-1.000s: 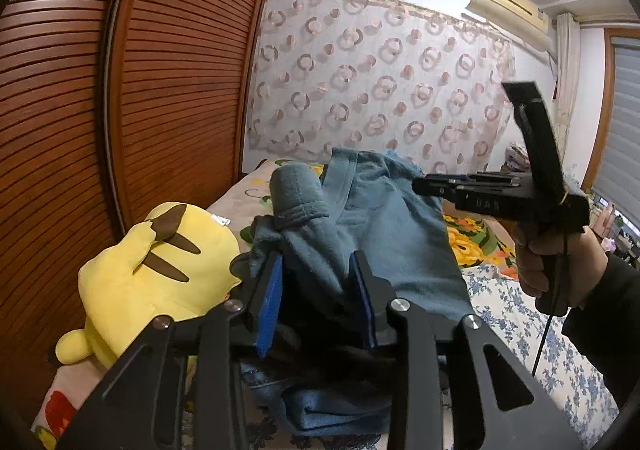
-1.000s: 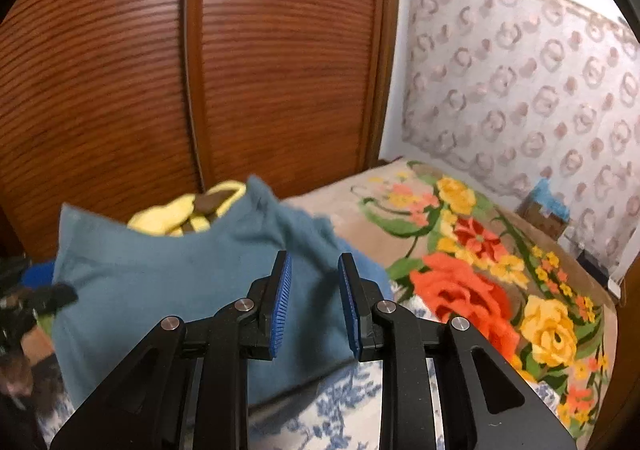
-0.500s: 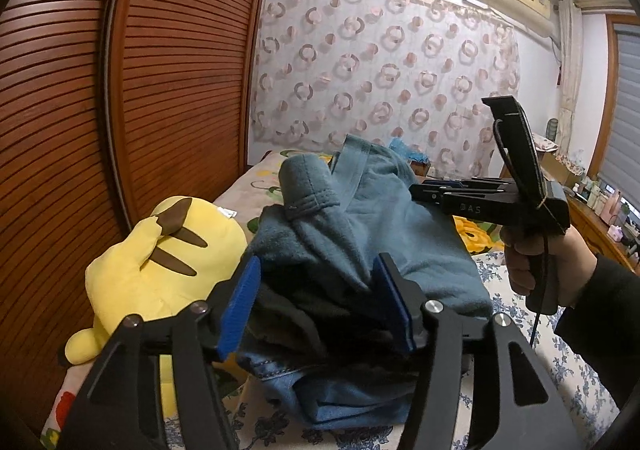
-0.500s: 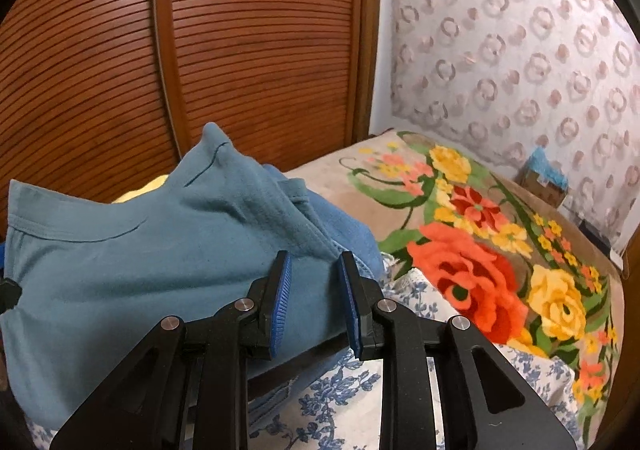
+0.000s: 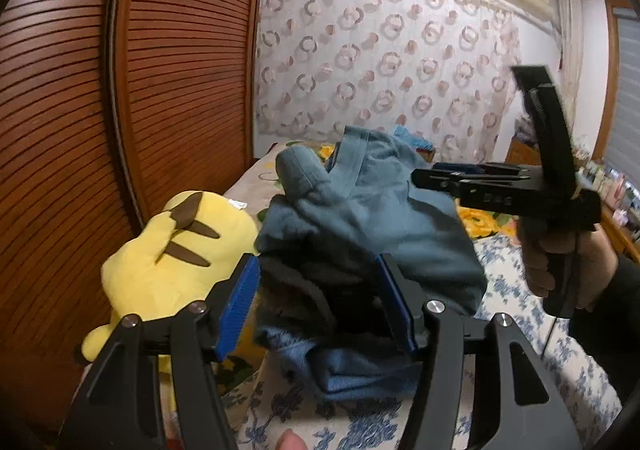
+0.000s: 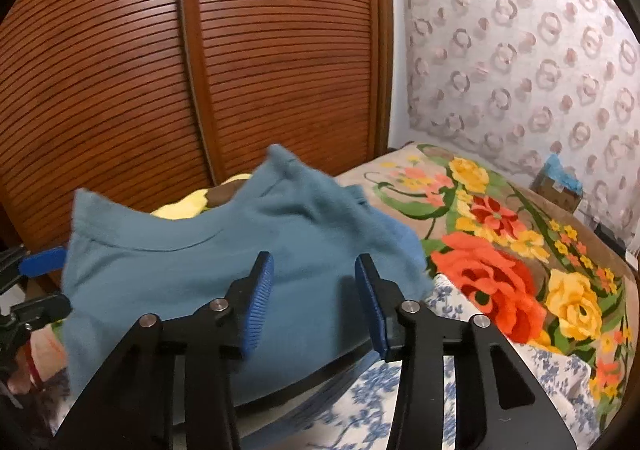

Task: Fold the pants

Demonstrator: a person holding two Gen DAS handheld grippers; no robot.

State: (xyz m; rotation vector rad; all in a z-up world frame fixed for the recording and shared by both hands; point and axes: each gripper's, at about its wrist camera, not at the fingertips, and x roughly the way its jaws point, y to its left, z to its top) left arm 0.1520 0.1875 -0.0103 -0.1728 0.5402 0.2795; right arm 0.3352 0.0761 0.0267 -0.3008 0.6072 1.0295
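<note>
- Left tool spread wide at lower centre of the left wrist view, blue pads apart, nothing pinched between them.
- Right tool likewise parted at lower centre of the right wrist view, gripping nothing; also seen at right of the left view, held in a hand.
- Teal pants heaped mid-frame on the bed; in the right view filling centre left.
- Yellow plush toy just left of the heap.
- Slatted wooden wardrobe across upper left.
</note>
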